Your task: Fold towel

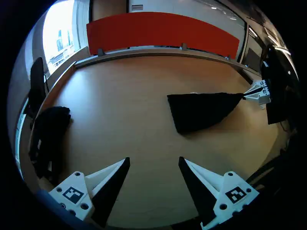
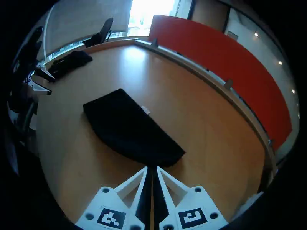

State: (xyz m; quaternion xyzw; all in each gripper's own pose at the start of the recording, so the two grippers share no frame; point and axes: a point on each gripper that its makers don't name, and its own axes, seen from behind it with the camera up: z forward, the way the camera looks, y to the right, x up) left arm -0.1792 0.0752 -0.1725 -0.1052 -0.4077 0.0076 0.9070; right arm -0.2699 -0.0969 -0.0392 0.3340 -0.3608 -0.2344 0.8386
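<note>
A black towel lies folded on the wooden table, narrowing to a point at its right end. My right gripper grips that pointed end there. In the right gripper view the same towel stretches away from my right gripper, whose fingers are shut on its near edge. A small white tag shows on the towel's far side. My left gripper is open above bare wood, well short of the towel, and it appears again at the table's far left edge.
A dark bundle sits near one corner of the table. A red divider runs along the far edge. An office chair stands beyond the table by the window.
</note>
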